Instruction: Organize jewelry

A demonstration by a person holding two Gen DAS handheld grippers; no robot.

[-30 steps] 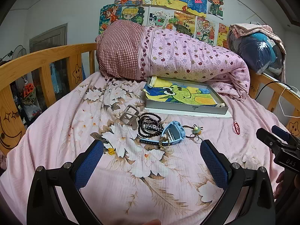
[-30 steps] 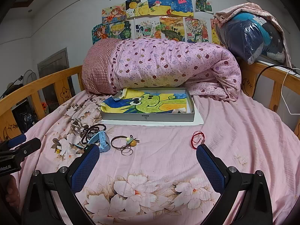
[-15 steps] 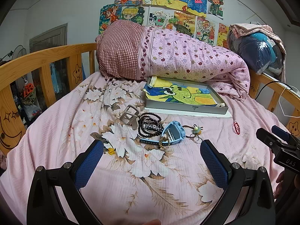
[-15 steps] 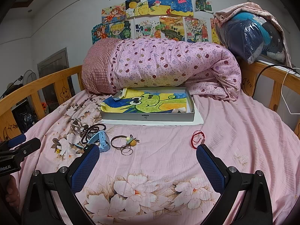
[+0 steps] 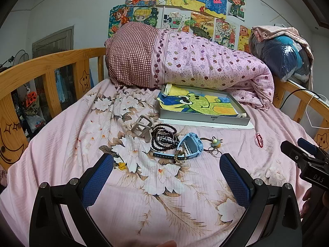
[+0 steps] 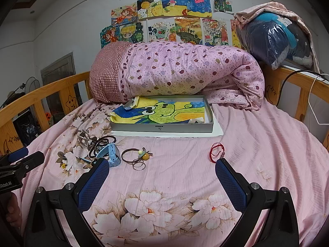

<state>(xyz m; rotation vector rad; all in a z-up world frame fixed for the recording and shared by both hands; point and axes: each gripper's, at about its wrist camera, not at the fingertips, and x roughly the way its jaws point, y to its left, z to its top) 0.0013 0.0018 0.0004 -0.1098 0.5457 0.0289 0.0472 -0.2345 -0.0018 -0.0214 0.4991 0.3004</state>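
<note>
A jewelry pile lies on the pink bed: a grey hair claw [image 5: 142, 128], dark bead bracelets [image 5: 163, 139], a blue watch [image 5: 190, 146], a hair tie with a yellow charm [image 5: 214, 144] and a red string bracelet [image 5: 259, 140]. A shallow grey box [image 5: 203, 119] lined with a frog drawing sits behind them. My left gripper [image 5: 166, 177] is open and empty, just in front of the pile. My right gripper [image 6: 162, 183] is open and empty; the watch [image 6: 111, 154], the hair tie [image 6: 136, 156] and the red bracelet [image 6: 217, 154] lie just beyond it, before the box [image 6: 162, 128].
A rolled pink quilt [image 5: 195, 65] lies behind the box. Wooden bed rails [image 5: 43, 65] run along the left and right [image 6: 298, 94]. A bagged bundle [image 6: 275, 39] sits on the right rail. Each gripper shows at the edge of the other's view.
</note>
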